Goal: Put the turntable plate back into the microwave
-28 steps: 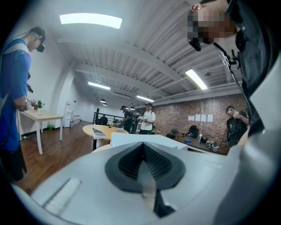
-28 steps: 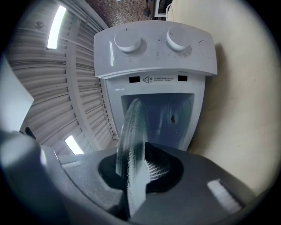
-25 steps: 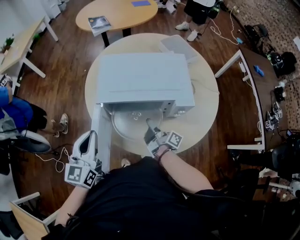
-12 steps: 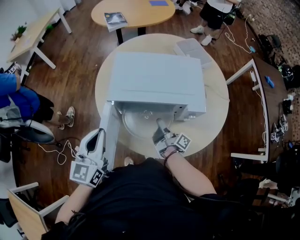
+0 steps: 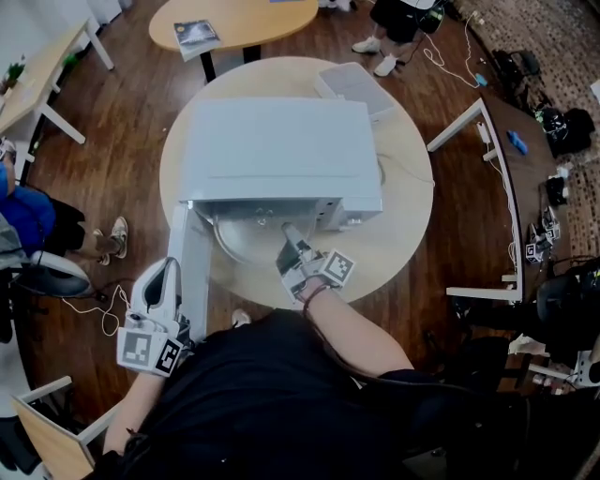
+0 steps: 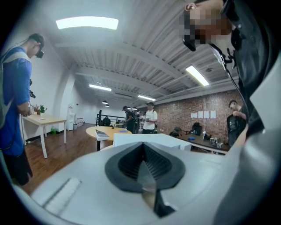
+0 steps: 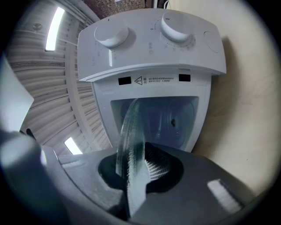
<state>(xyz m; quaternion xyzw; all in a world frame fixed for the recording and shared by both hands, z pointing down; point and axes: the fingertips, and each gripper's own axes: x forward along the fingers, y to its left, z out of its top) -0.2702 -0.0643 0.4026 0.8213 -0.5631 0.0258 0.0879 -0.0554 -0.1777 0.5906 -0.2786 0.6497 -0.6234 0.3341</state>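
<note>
The white microwave (image 5: 281, 150) stands on a round table (image 5: 408, 202) with its door (image 5: 190, 258) swung open toward me on the left. The glass turntable plate (image 5: 246, 241) lies partly inside the cavity, its near half sticking out. My right gripper (image 5: 289, 234) is shut on the plate's near right rim. In the right gripper view the plate (image 7: 127, 132) runs edge-on between the jaws of the right gripper (image 7: 131, 165) toward the cavity (image 7: 164, 118). My left gripper (image 5: 171, 268) hangs beside the door's outer face. In its own view the left gripper (image 6: 142, 169) is shut and empty.
A white lidded box (image 5: 354, 89) sits on the table behind the microwave. An oval table (image 5: 234, 19) with a book stands further back, a desk (image 5: 511, 178) to the right. A person in blue (image 6: 13, 101) stands at the left; others stand at the room's far end.
The head view has swung a little. Both grippers keep their places by the microwave, the right one still shut on the plate.
</note>
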